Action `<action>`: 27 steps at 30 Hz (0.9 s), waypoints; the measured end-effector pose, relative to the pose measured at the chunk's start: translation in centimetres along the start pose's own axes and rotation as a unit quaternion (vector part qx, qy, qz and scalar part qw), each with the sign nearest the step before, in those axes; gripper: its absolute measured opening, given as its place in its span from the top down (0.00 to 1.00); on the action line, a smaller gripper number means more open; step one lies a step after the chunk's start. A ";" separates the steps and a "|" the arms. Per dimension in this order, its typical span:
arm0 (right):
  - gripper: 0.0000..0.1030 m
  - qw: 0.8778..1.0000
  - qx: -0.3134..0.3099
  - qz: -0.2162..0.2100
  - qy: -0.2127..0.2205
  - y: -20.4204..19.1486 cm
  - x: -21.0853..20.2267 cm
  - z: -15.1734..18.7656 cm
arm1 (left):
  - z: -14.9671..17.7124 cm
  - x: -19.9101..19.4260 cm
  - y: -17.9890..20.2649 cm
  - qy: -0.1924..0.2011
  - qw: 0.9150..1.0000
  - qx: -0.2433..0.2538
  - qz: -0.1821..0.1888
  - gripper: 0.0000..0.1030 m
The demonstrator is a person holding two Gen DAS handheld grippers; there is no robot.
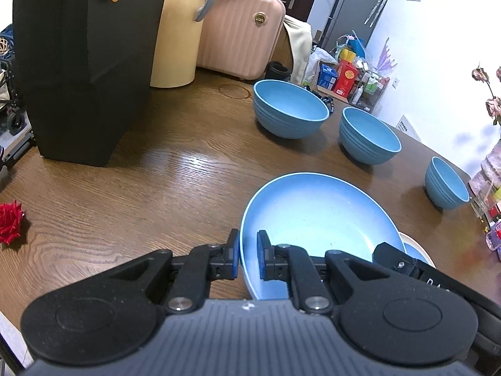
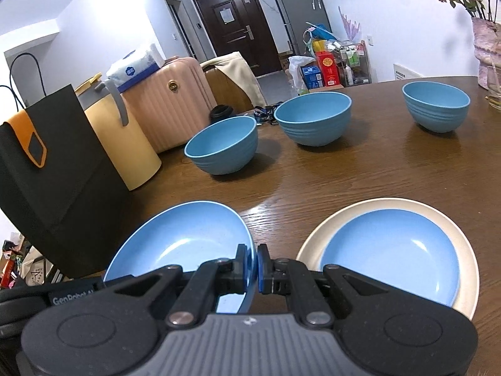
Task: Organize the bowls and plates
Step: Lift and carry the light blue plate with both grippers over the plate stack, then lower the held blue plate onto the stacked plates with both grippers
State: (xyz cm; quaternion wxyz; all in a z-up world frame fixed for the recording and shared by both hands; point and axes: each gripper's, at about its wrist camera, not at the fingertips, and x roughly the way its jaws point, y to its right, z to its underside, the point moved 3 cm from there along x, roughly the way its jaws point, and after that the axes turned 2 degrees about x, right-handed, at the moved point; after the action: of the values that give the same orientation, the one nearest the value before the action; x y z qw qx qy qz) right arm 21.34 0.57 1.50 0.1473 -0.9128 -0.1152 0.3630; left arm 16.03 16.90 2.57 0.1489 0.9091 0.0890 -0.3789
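Two tools grip one blue plate by opposite rims: the left tool and right tool, each nearly closed on the edge, apparently sharing its weight for stacking. At lower right of the right wrist view waits a blue-on-cream plate stack; three bowls line the desk behind.

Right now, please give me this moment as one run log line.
left tool: shut on blue plate | right tool: shut on same plate, opposite rim | stack: blue-on-cream plate | bowls: three apart
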 end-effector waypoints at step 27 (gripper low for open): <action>0.94 0.999 0.026 0.013 0.020 5.8 -2.4 -0.6 | 1.9 0.0 6.0 -0.004 0.999 0.034 0.015 0.89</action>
State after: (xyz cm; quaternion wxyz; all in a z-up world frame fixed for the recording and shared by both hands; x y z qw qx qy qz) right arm 20.65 -5.69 1.37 0.1687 -0.9169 -0.0912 0.3499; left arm 16.41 10.60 2.58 0.1244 0.9132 0.0617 -0.3830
